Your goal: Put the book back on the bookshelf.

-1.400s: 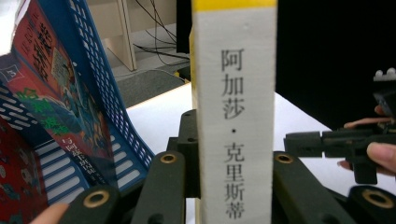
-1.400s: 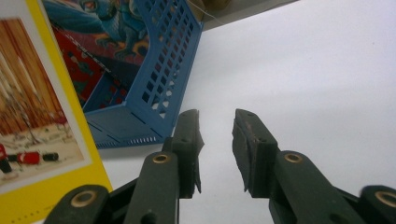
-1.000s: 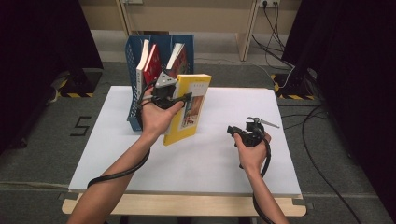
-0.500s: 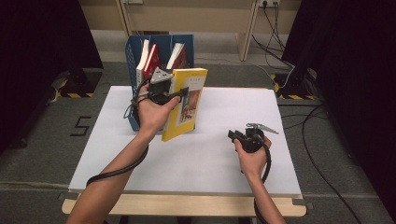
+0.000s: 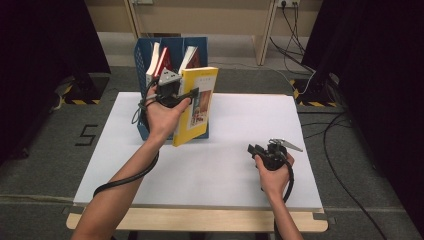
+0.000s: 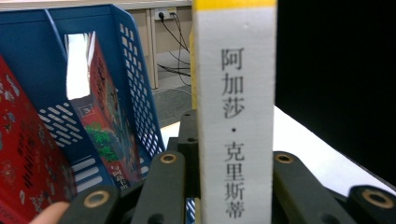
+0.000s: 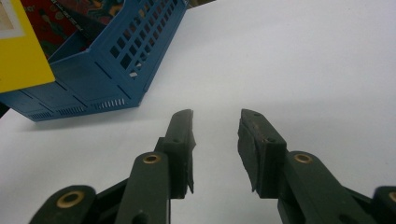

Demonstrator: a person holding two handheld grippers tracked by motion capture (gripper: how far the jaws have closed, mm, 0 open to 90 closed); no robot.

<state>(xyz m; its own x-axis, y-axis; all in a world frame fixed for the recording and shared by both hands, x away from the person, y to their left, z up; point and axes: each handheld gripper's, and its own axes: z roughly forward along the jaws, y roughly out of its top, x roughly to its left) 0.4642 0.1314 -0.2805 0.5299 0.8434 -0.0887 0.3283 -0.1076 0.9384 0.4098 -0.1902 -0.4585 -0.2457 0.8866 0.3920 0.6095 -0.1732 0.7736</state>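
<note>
A yellow book (image 5: 196, 107) with a white spine (image 6: 236, 93) hangs upright over the white table (image 5: 240, 115), right in front of a blue file rack (image 5: 142, 55). My left gripper (image 5: 191, 94) is shut on it, one jaw on each side of the spine in the left gripper view (image 6: 233, 140). The rack (image 6: 135, 84) holds red-covered books (image 5: 161, 59) (image 6: 105, 121) that lean in its slots. My right gripper (image 5: 251, 148) hovers low over the table at the near right. Its jaws (image 7: 217, 114) have just been opening and nothing is between them.
The rack (image 7: 107, 79) stands at the table's far left. Bare white top spreads around the right gripper. A wooden lip (image 5: 200, 220) runs along the near edge. Cables (image 5: 320, 120) lie on the floor at the right, and black curtains hang on both sides.
My right gripper has sunk a little toward the near side of the table, its jaws a bit wider. The left gripper and the yellow book have barely shifted.
</note>
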